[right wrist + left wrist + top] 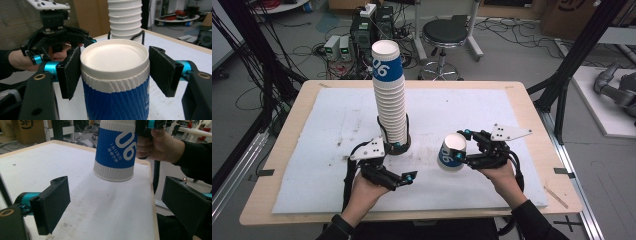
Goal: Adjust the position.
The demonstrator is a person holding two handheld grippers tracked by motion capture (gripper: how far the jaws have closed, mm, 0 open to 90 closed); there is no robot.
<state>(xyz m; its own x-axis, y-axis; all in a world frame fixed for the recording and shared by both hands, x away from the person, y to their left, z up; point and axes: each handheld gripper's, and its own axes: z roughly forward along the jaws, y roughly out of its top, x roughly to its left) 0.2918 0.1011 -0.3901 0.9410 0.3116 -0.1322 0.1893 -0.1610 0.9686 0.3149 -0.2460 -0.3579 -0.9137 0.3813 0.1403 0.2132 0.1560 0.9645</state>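
You are gripping a single ribbed paper cup (452,152) with the right gripper (463,158), its flat black pads (71,72) pressing on the blue-banded wall; the cup is tilting, lifted off the white mat (312,150), to the right of the cup stack (389,95). Your left gripper (408,178) is hanging released, jaws apart with nothing between them, in front of the stack. Farther back, the tall stack of nested corrugated cups is standing in a black wire holder (394,145).

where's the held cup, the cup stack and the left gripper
held cup (452,153), high view, blue band
cup stack (390,102), high view, middle of the white rims
left gripper (115,202), left gripper view, midway between its pads
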